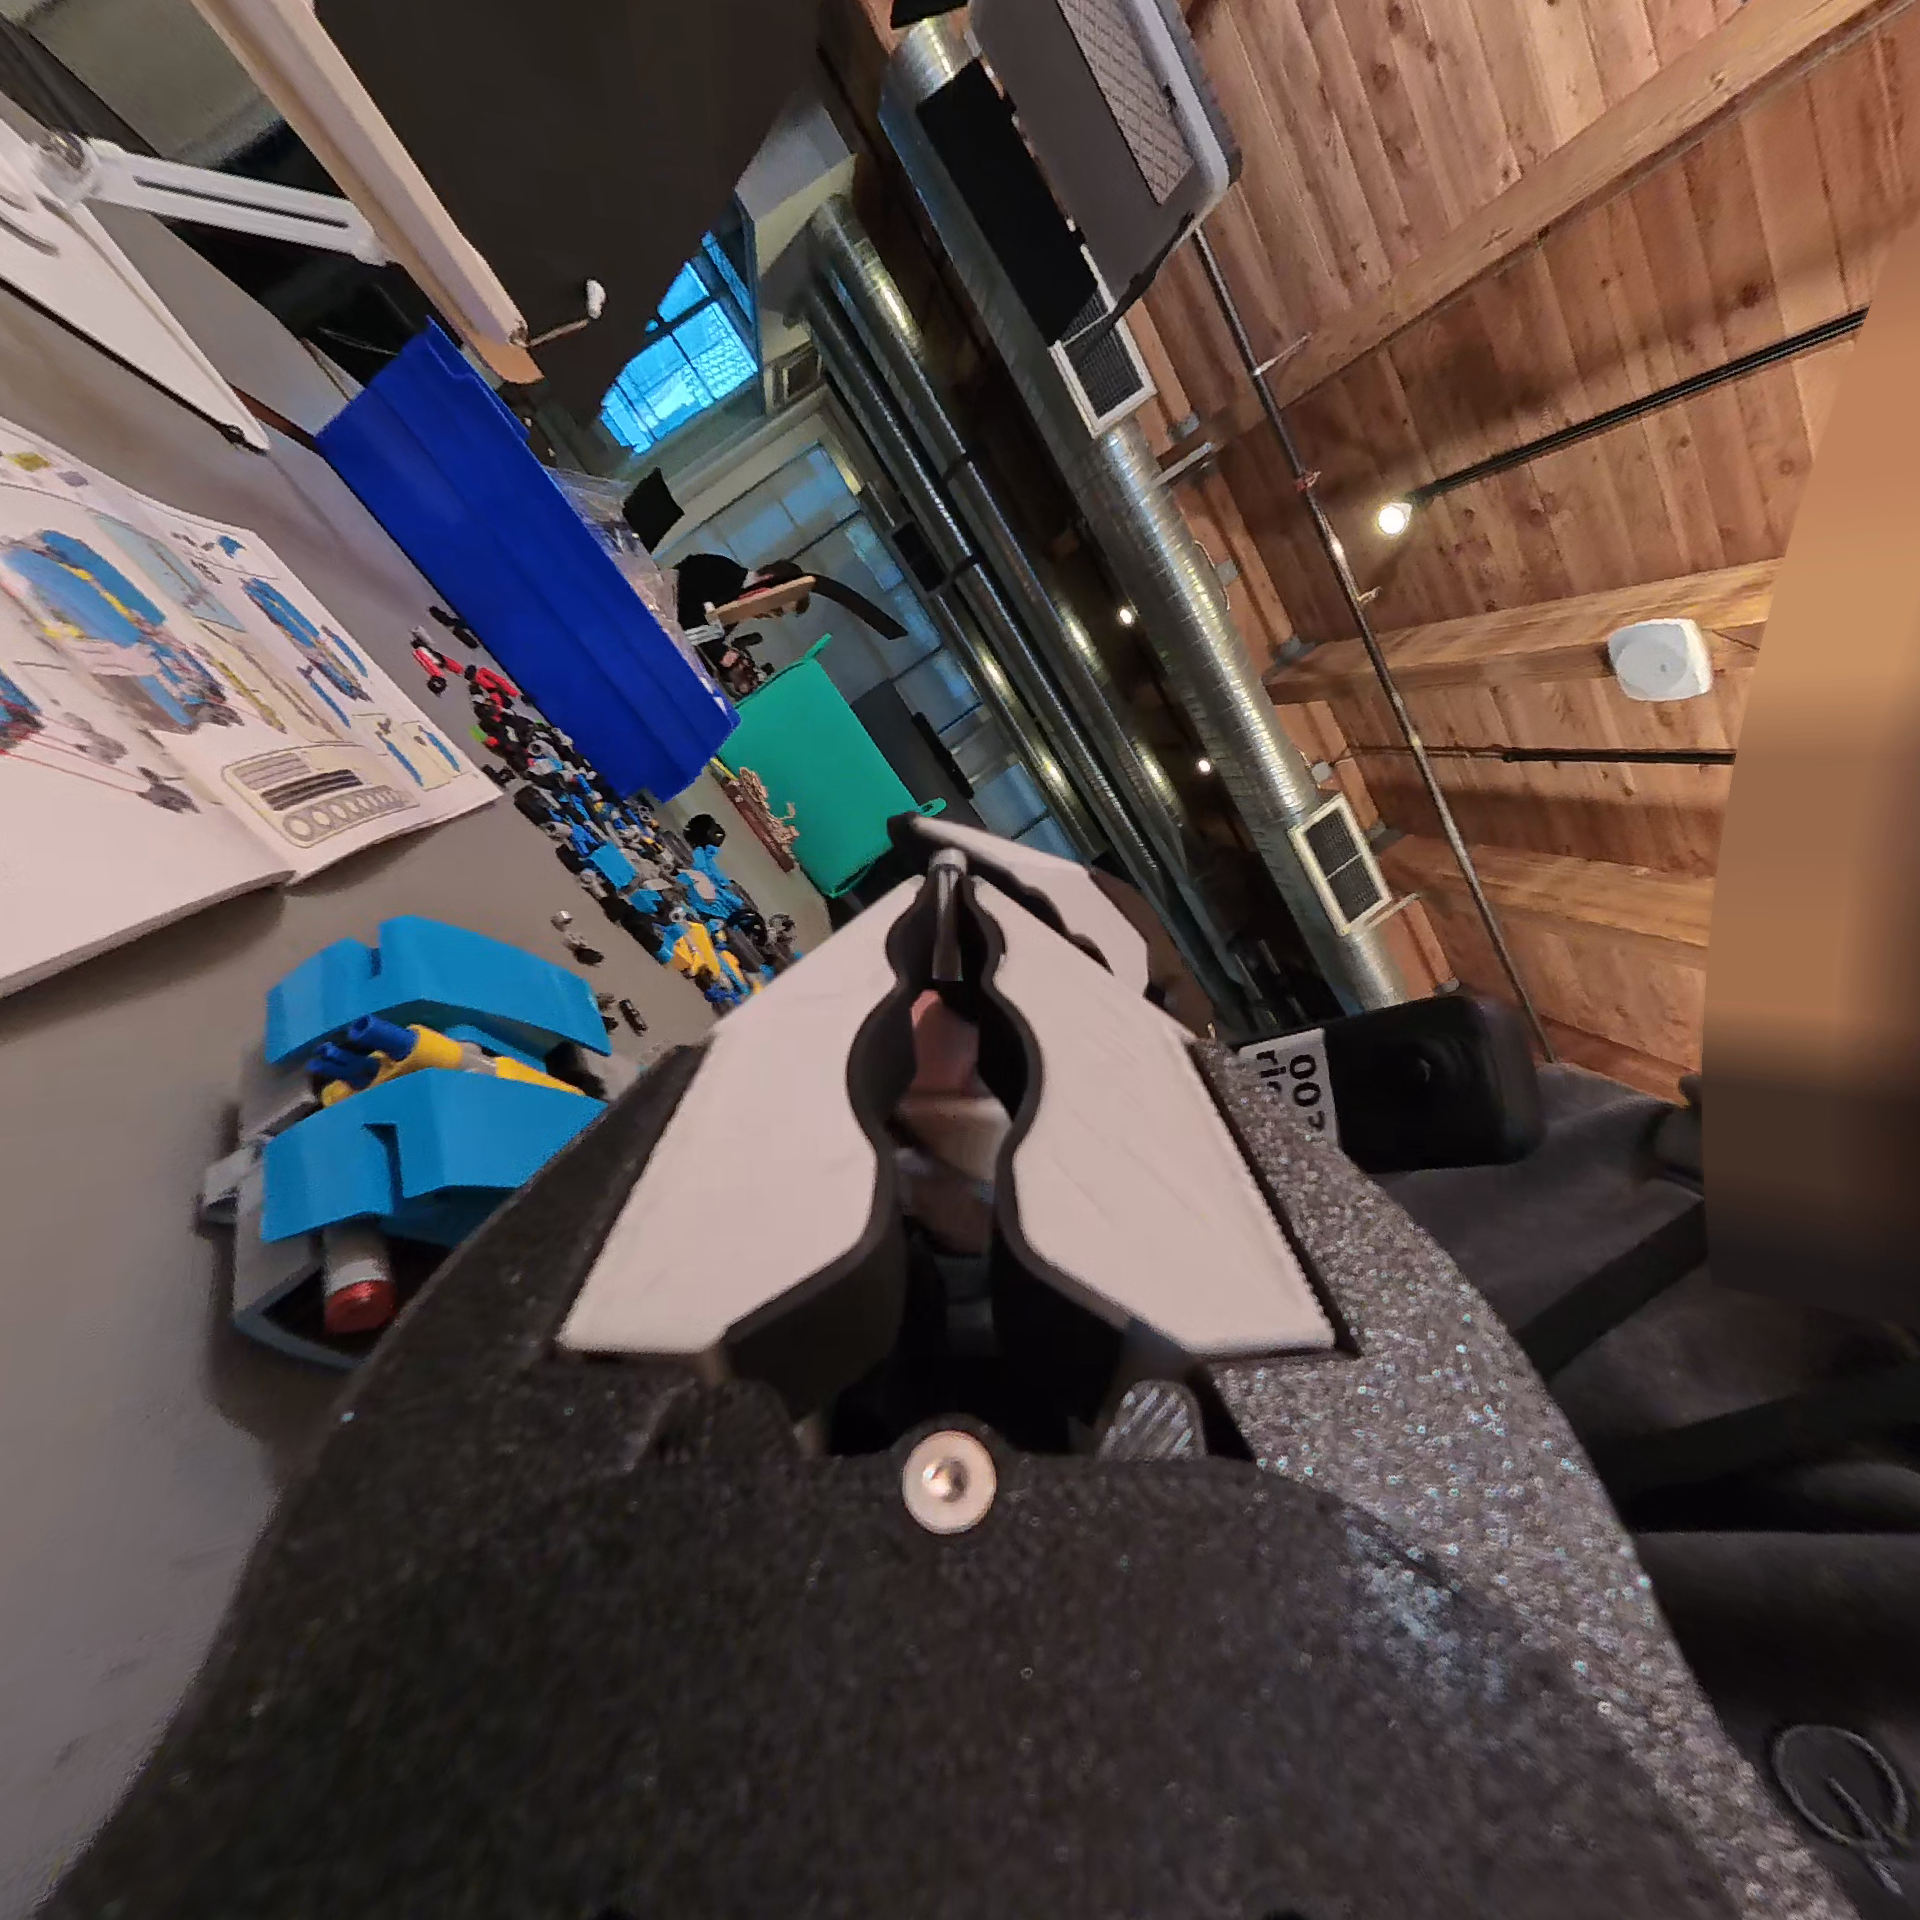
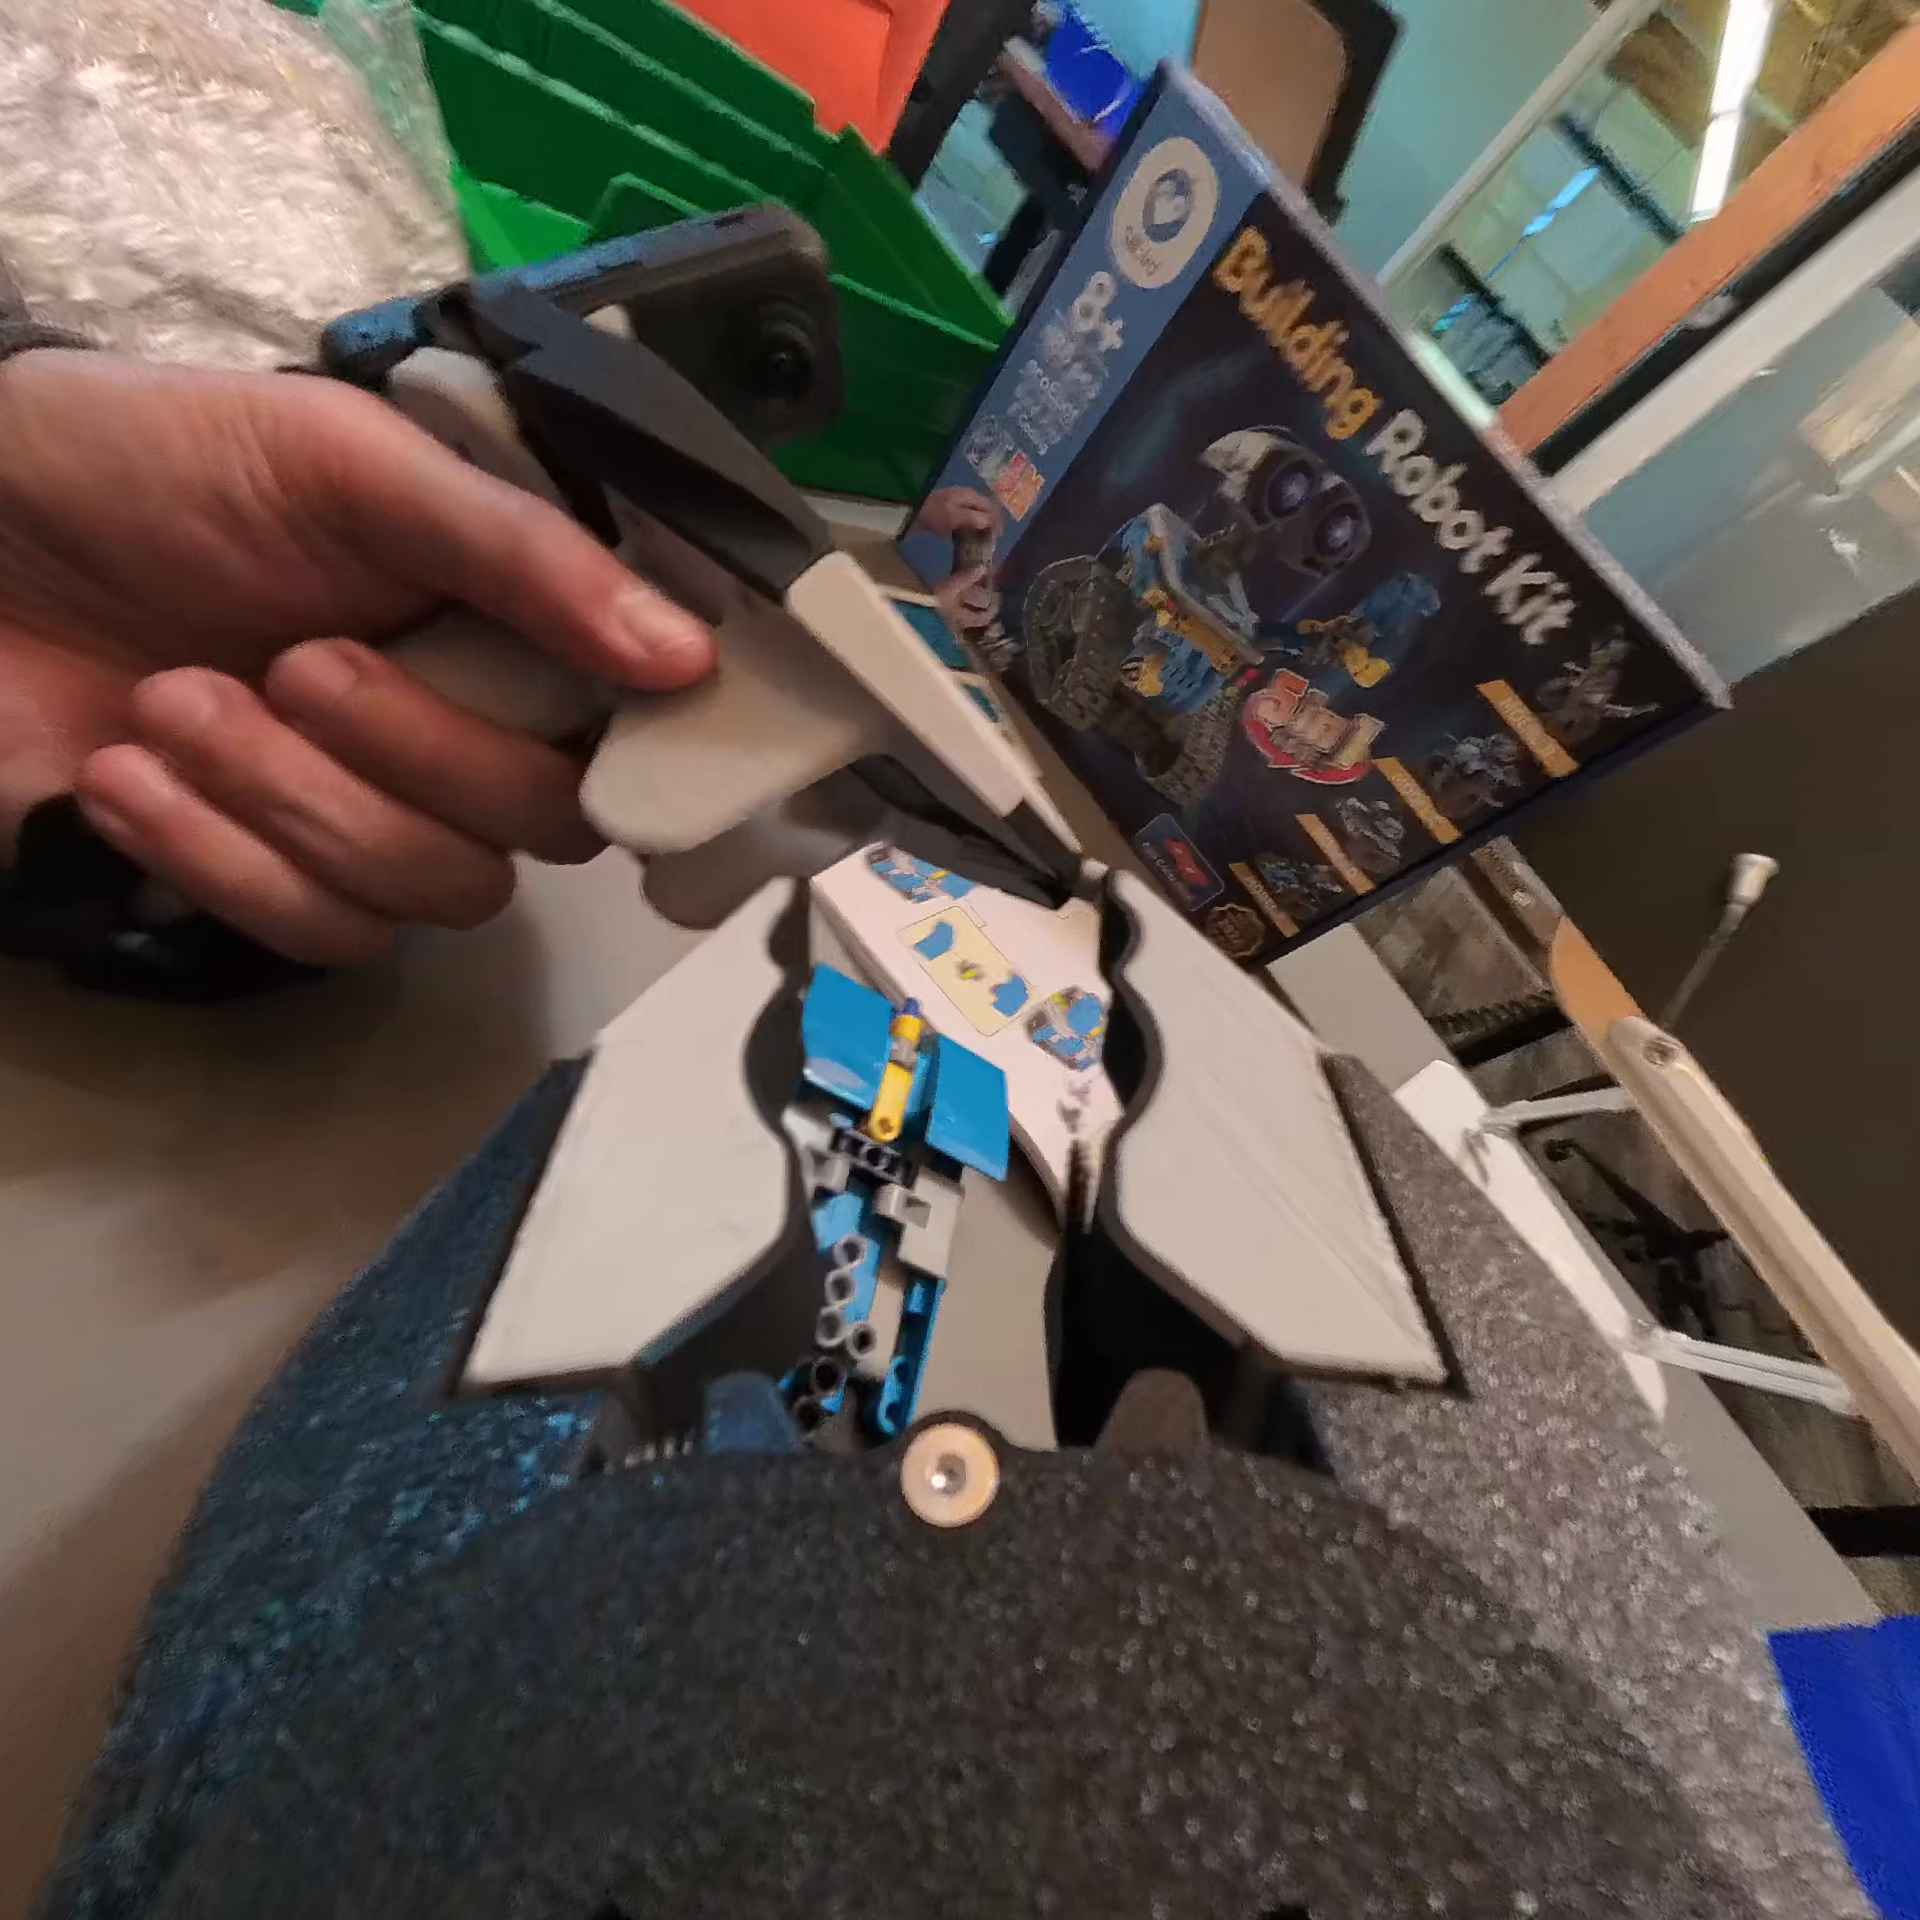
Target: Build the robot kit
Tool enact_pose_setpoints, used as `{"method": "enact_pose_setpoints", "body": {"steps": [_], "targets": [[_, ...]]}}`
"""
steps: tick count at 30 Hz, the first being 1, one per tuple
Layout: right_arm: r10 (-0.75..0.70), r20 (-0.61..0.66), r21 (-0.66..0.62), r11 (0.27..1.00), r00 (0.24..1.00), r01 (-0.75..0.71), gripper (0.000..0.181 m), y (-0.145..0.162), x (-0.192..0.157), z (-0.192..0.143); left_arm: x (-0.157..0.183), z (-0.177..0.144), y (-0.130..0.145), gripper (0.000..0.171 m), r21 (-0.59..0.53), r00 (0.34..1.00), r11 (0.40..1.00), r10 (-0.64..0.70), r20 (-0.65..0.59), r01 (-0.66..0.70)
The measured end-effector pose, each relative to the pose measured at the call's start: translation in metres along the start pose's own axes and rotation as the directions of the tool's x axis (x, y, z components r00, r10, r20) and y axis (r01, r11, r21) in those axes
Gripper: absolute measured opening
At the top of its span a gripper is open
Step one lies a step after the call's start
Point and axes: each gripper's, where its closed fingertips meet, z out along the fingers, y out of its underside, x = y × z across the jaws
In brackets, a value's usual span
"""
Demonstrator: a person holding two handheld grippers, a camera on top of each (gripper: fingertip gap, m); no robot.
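Black foam on the left gripper fills the near view, and beyond it the two pale fingers are pinched onto a thin black pin, held up off the grey table, probably to bring it to the other tool. Right gripper has its fingers spread with nothing between them, hanging above a blue toy model lying beside an instruction booklet, near the kit box.

Left jaws pinch a small pin; model on the surface to their left, loose parts beyond it, bin possibly behind. Right jaws straddle the model, booklet ahead, box behind.
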Motion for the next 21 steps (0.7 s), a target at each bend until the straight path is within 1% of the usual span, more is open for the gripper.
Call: {"method": "enact_pose_setpoints", "body": {"steps": [1, 2, 3, 5, 8, 16, 19, 21], "targets": [[-0.008, -0.033, 0.012, 1.000, 0.999, 0.008, 0.044, -0.002, 0.006, -0.001, 0.002, 0.001, 0.001, 0.003, 0.003, 1.000, 1.000, -0.013, -0.013, 0.013], [-0.019, -0.039, 0.014, 1.000, 0.999, 0.019, 0.040, -0.003, 0.008, -0.002, 0.003, 0.001, 0.001, 0.002, 0.008, 1.000, 1.000, -0.022, -0.018, 0.022], [-0.006, -0.030, 0.015, 1.000, 1.000, 0.007, 0.039, -0.003, 0.009, -0.002, 0.002, 0.001, 0.001, 0.002, 0.011, 1.000, 1.000, -0.018, -0.013, 0.018], [0.053, 0.014, 0.022, 0.998, 0.999, -0.053, 0.043, -0.003, 0.007, -0.003, 0.002, 0.002, 0.002, 0.002, 0.008, 1.000, 1.000, -0.004, -0.005, 0.004], [0.054, -0.023, 0.025, 0.998, 0.998, -0.054, 0.027, -0.003, 0.014, -0.005, 0.004, 0.003, 0.003, 0.003, 0.014, 1.000, 1.000, 0.005, -0.010, -0.004], [0.101, -0.005, 0.006, 0.995, 0.995, -0.101, 0.027, -0.001, 0.015, -0.004, 0.001, 0.005, 0.004, 0.003, 0.048, 0.995, 0.995, 0.083, 0.051, -0.086], [0.095, -0.004, 0.002, 0.995, 0.995, -0.095, 0.026, -0.001, 0.015, -0.006, 0.002, 0.005, 0.005, 0.003, 0.040, 0.989, 0.990, 0.130, 0.074, -0.133], [0.080, -0.010, 0.007, 0.997, 0.997, -0.080, 0.026, -0.002, 0.016, -0.007, 0.003, 0.006, 0.005, 0.003, 0.044, 0.989, 0.990, 0.132, 0.071, -0.135]]}}
